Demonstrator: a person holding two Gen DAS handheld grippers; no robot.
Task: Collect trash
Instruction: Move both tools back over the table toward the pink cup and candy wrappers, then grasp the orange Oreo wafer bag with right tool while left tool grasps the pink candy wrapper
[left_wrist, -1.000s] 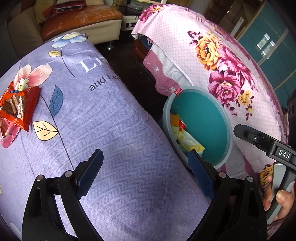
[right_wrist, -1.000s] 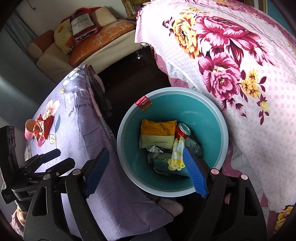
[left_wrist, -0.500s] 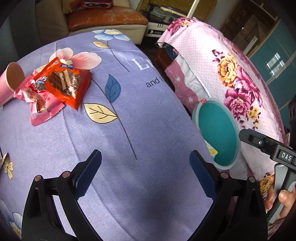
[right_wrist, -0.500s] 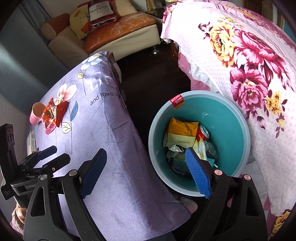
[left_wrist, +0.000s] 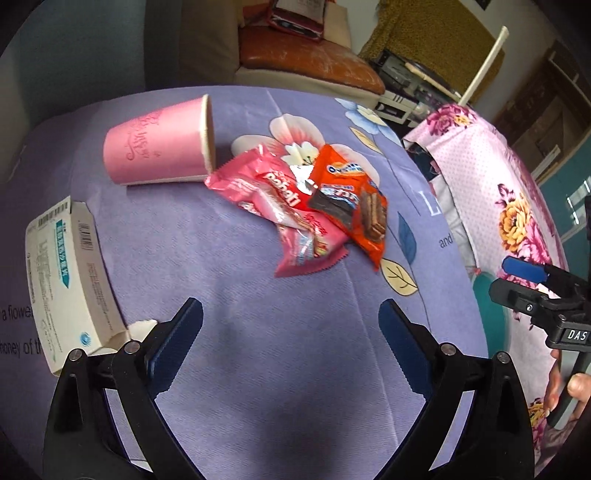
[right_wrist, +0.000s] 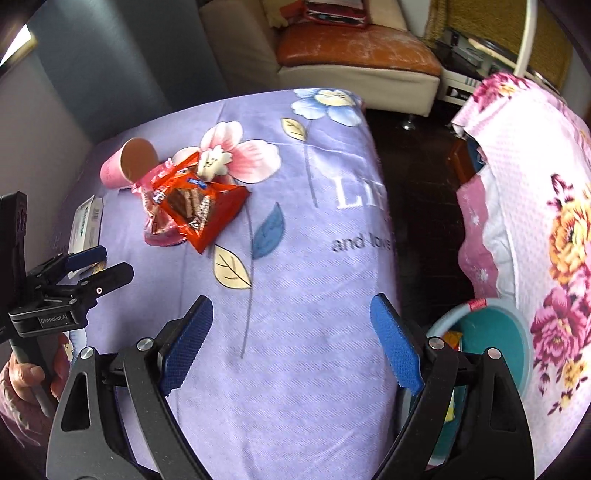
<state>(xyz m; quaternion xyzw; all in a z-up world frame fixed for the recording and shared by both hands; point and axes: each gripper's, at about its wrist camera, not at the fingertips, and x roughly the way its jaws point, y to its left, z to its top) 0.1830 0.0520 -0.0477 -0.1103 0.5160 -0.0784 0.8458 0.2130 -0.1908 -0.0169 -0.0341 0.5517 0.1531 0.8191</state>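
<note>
Far left, a box (left_wrist: 70, 273) lies at the cloth's (left_wrist: 295, 369) edge, just beside my left gripper (left_wrist: 291, 325), which hangs released over bare purple cloth. Ahead, a tipped pink cup (left_wrist: 159, 147) touches the pink wrapper (left_wrist: 291, 218), the orange wrapper (left_wrist: 354, 206) overlapping it. Open cloth all round them. My right gripper (right_wrist: 291, 343) hangs wide open, nothing between its pads, near the table's right edge. Past that drop, the bin (right_wrist: 491, 332), trash inside.

"DAS" stands on the right gripper (left_wrist: 524, 273); "GenRobot.AI" on the left gripper (right_wrist: 98, 264). The purple tablecloth (right_wrist: 295, 332) reads "and love" near its right edge. The small print on the white carton (left_wrist: 66, 273) is unreadable.
</note>
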